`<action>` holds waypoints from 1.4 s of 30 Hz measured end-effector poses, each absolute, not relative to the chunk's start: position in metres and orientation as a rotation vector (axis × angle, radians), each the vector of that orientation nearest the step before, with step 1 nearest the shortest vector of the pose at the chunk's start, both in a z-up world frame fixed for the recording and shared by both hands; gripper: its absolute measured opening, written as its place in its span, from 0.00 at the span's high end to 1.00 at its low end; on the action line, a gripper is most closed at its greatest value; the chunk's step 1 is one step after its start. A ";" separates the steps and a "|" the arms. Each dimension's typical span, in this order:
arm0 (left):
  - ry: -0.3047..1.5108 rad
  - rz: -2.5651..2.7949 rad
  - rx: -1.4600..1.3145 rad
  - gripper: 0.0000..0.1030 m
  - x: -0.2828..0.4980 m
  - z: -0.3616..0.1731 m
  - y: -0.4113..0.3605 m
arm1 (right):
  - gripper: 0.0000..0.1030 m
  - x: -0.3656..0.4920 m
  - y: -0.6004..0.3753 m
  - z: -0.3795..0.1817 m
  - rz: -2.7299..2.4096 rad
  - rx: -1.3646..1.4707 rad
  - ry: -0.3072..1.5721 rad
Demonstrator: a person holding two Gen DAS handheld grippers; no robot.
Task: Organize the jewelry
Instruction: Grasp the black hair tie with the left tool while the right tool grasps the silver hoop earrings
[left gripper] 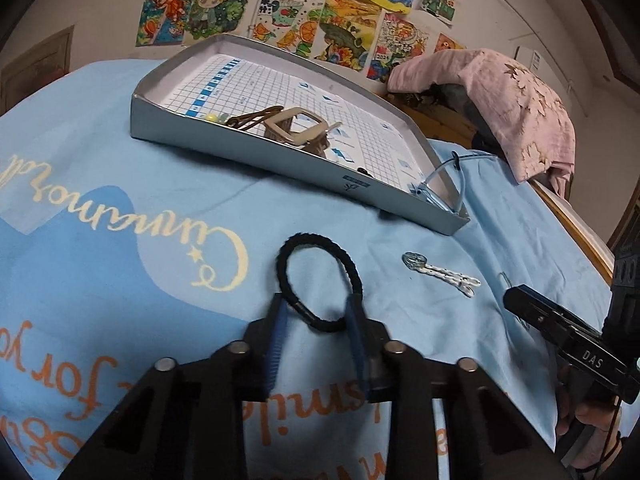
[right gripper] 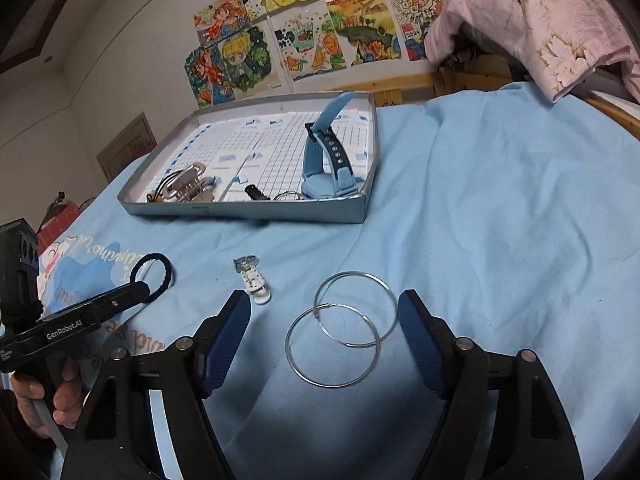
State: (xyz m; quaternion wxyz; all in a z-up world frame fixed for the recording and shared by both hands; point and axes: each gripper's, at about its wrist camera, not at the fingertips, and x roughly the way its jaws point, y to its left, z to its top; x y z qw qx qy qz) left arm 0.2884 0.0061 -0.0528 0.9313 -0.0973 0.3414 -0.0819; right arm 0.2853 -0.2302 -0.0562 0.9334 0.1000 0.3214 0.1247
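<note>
A black hair tie (left gripper: 318, 280) lies on the blue cloth. My left gripper (left gripper: 318, 312) has its blue fingers partly closed around the tie's near end; the right finger touches it. It also shows in the right wrist view (right gripper: 154, 276). My right gripper (right gripper: 324, 312) is wide open over two silver hoops (right gripper: 344, 328). A white clip with a silver charm (right gripper: 252, 280) lies between them, also seen in the left wrist view (left gripper: 440, 272). The grey tray (right gripper: 248, 214) holds a blue watch (right gripper: 330, 164), clips and a buckle (left gripper: 296, 124).
A pink cloth (right gripper: 540, 20) drapes over a wooden piece at the back right. Drawings (right gripper: 304, 20) cover the wall behind. The blue printed cloth (left gripper: 120, 240) covers the whole surface. The person's hand (right gripper: 44, 396) holds the left gripper's handle.
</note>
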 end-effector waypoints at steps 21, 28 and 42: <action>0.665 -0.258 -0.099 0.94 0.276 -0.049 -0.017 | 0.66 0.278 -0.223 -0.063 0.268 0.194 0.680; 0.666 -0.253 -0.079 0.94 0.275 -0.050 -0.020 | 0.66 0.278 -0.223 -0.064 0.265 0.192 0.680; 0.659 -0.261 -0.059 0.94 0.269 -0.050 -0.024 | 0.72 0.266 -0.224 -0.065 0.240 0.225 0.681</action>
